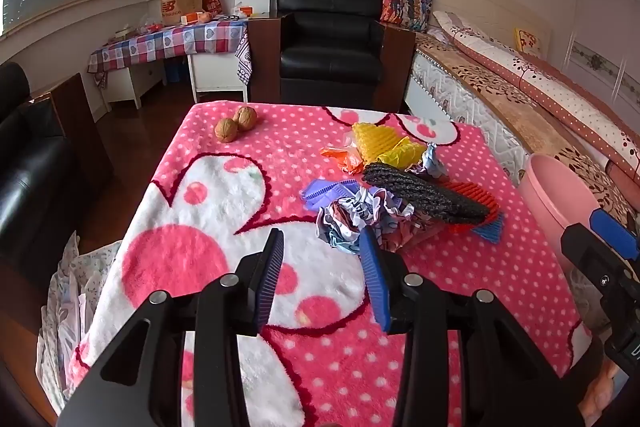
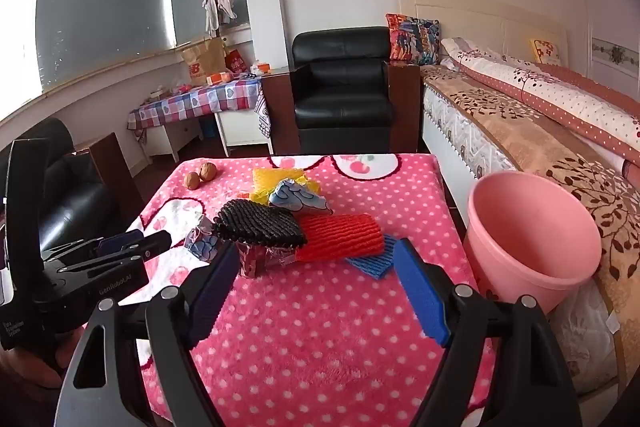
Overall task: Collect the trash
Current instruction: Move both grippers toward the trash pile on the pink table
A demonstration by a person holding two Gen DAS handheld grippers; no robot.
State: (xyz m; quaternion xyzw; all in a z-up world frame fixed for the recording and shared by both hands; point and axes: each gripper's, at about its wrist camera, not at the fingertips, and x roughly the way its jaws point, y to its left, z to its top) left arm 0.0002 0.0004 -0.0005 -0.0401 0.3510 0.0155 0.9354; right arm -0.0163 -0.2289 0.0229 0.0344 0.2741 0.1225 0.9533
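Ahead of the empty, spread right hand-held gripper (image 2: pixel 316 291), the black foam net (image 2: pixel 260 225) and red foam net (image 2: pixel 340 237) look light, squashy: pinch an edge. Crumpled paper (image 1: pixel 360 219) sits just ahead of the released left hand-held gripper (image 1: pixel 324 275); squeeze its bulk.

Two brown walnuts (image 1: pixel 236 124) lie touching each other near the far left corner of the table's pink polka-dot fleece blanket (image 1: pixel 224 195). Beyond the far edge stands a black leather armchair (image 1: pixel 330 39). Left of it is a side table under a checked cloth (image 1: pixel 172 43), and right, a bed with floral bedding (image 2: pixel 532 115).
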